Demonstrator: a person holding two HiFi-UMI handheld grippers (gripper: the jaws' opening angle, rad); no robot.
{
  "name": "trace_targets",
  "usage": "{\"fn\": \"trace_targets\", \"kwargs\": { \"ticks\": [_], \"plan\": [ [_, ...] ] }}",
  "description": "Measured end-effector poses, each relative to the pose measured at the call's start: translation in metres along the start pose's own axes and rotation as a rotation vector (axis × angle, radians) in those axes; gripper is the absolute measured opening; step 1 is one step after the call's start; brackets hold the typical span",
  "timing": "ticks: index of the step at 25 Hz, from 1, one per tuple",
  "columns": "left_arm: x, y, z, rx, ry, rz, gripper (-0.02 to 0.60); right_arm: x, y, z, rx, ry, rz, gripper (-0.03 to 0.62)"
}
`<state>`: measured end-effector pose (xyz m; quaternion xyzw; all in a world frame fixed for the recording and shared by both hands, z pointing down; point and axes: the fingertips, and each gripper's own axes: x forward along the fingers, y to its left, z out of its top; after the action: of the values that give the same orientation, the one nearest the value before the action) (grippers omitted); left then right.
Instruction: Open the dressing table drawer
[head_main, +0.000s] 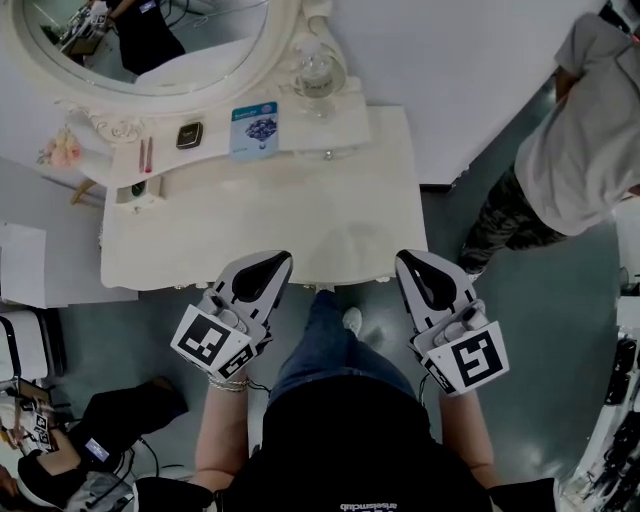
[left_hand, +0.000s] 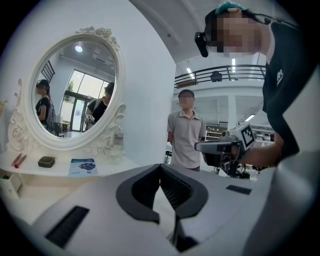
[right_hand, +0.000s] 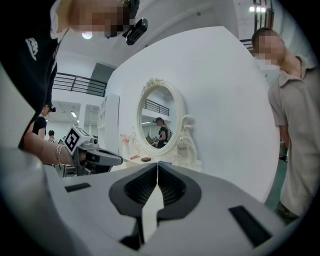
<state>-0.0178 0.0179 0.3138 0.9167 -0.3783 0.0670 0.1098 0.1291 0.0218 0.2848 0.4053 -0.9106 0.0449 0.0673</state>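
Both claws closed, nothing in them. Left claw and right claw hang at the table's front edge, well apart, tips pointing at the mirror.

Drawer: no view shows it. My guess is that it's in the front face, under the overhang between my claws. The pale nub at the edge may be its knob; can't tell.

Risks:
- Closed jaws can't take a knob. I have to open first, or I'll just shove the front.
- The knob is likely small, round and glossy, and my pads are ribbed rubber. A shallow bite would slip off on the pull.
- I'm working blind under the lip, so I could catch the scalloped edge instead.
- An off-axis or one-sided pull could rack the drawer and jam it.
- A jerk would shake the table. The clear bottle on the back shelf is tall and narrow and looks tippy.

Surfaces: the table is smooth cream lacquer, hard and slick. The mirror is oval with a carved frame.
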Motion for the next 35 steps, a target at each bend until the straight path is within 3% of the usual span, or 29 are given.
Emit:
{"fn": "trace_targets", "kwargs": {
  "ticks": [15,20,35],
  "plan": [
    [0.055,0.055,-0.011,-0.047,0.022,-0.034,0.015,0.043,-0.038,-0.008,-0.006,0.031,-0.032,0.02],
    [0.08,0.072,-0.012,-0.03,0.037,-0.057,0.015,0.061,-0.055,-0.013,-0.002,0.041,-0.044,0.02],
    [0.114,0.096,-0.025,-0.039,0.075,-0.119,0.015,0.096,-0.065,-0.032,0.034,0.088,-0.07,0.02]
  ]
}}
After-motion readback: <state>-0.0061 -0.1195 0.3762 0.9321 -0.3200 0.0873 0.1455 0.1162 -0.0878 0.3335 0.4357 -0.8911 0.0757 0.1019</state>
